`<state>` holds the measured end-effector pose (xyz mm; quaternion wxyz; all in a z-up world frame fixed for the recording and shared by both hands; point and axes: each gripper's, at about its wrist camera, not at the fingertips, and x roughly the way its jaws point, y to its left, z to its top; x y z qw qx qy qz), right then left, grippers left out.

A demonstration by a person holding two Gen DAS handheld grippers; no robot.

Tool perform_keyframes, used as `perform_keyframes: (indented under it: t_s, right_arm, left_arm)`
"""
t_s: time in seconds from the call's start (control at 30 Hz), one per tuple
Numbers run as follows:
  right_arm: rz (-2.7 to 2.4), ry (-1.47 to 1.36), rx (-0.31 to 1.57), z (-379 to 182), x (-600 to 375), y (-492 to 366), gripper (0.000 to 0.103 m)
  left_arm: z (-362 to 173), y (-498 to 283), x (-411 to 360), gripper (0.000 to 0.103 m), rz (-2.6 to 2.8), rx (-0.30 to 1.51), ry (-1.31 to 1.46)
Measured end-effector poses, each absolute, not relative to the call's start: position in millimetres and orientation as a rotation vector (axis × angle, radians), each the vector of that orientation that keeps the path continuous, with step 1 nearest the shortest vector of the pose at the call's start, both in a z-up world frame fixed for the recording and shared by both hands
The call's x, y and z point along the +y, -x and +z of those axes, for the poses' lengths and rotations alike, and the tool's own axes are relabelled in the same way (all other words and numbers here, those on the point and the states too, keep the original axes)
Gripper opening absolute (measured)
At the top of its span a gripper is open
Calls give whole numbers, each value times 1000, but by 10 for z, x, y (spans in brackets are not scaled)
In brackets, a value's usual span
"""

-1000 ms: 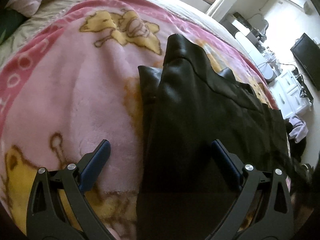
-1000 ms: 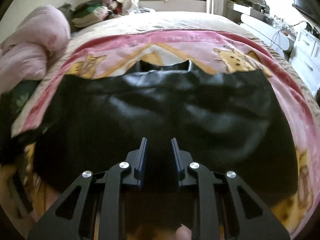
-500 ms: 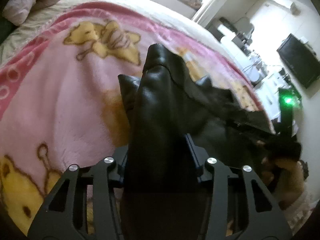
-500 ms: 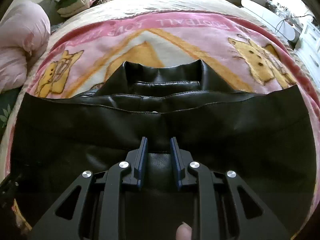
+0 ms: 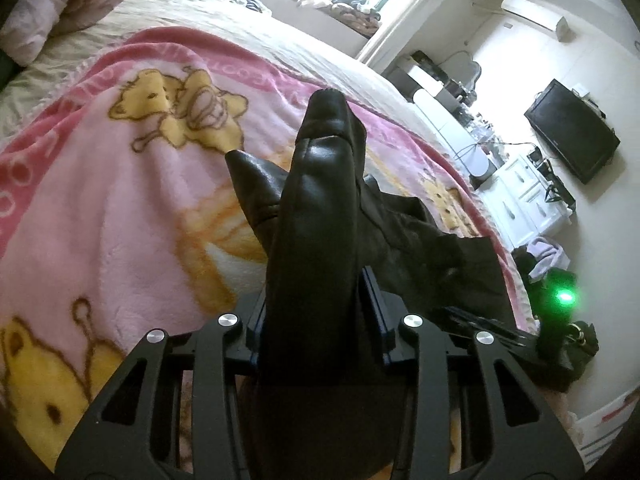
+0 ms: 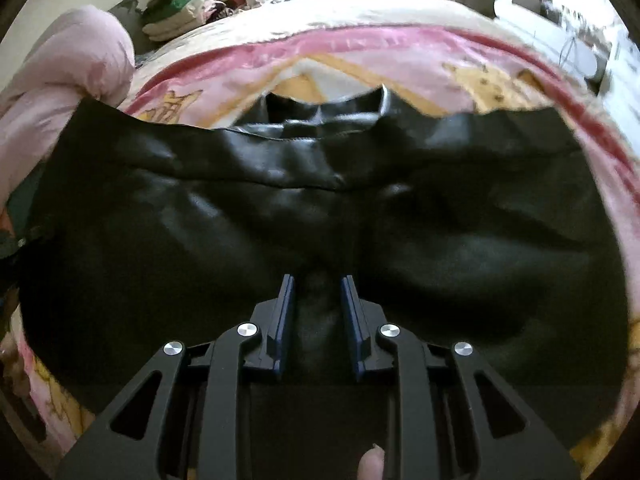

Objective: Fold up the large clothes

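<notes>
A black leather jacket lies on a pink cartoon blanket over the bed. In the left wrist view a thick fold of it rises between the fingers of my left gripper. The jaws are closing and their pads press on the fold. In the right wrist view the jacket spreads wide across the blanket, with its collar at the far edge. My right gripper is shut on a pinch of the leather at the near side. A fingertip shows at the bottom edge.
A pink duvet is bunched at the bed's left, with a clothes pile beyond it. To the right of the bed stand a white dresser and a dark screen. A green light glows near the bed's edge.
My left gripper went from wide open over the jacket's edge to closed on a fold and lifted it. The right gripper kept its pinch while the jacket shifted under it.
</notes>
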<state>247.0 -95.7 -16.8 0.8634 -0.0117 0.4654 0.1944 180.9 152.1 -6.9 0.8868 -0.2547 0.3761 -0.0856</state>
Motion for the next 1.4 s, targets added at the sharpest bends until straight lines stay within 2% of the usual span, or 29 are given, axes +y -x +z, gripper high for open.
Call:
perform_keyframes:
  t_s: [0.03, 0.07, 0.1, 0.13, 0.17, 0.23, 0.27, 0.3, 0.43, 0.63, 0.83, 0.93, 0.97, 1.0, 1.1, 1.27, 1.4]
  right_arm:
    - [428, 31, 934, -92, -956, -2344, 24]
    - [452, 37, 878, 5, -950, -2150, 31]
    - [474, 37, 843, 54, -939, -2010, 49]
    - [516, 39, 787, 119, -907, -1798, 60]
    - [558, 48, 739, 149, -851, -1602, 78]
    - [605, 118, 688, 131, -669, -1301, 85]
    - [610, 178, 664, 80, -530, -1157, 94]
    - [608, 230, 644, 35, -416, -1048, 98]
    - [577, 475, 550, -240, 68, -799, 98]
    - [513, 647, 492, -458, 435, -898, 98]
    - [484, 641, 390, -339, 431, -1013, 96]
    - [496, 672, 313, -287, 412, -952, 87]
    - [509, 673, 307, -281, 403, -926, 79]
    - [530, 666, 306, -261, 375, -891, 61]
    - [540, 651, 260, -175, 290, -790, 36]
    - [482, 571, 209, 83, -32, -756, 23]
    - [426, 540, 175, 271, -309, -809, 19]
  left_arm:
    - [-70, -1805, 1524, 31, -181, 783, 530]
    - [-66, -1810, 1530, 31, -184, 785, 531]
    - [-50, -1814, 1528, 31, -192, 786, 531]
    - [-40, -1809, 1532, 31, -196, 785, 530]
    - [-20, -1802, 1528, 31, -202, 783, 530]
    - [25, -1789, 1513, 31, -213, 779, 526]
    - [50, -1787, 1499, 30, -216, 778, 519]
    - [75, -1786, 1479, 30, -216, 778, 508]
    - [123, -1788, 1410, 31, -212, 778, 472]
    - [142, -1842, 1415, 30, -218, 795, 466]
    - [181, -1877, 1370, 31, -215, 803, 429]
    - [241, -1884, 1322, 31, -216, 800, 416]
    - [261, -1886, 1308, 31, -216, 798, 409]
    - [285, -1892, 1288, 31, -216, 797, 403]
    - [364, -1902, 1222, 31, -221, 790, 387]
    - [614, -1909, 957, 31, -241, 765, 325]
    - [828, -1944, 668, 31, -269, 747, 277]
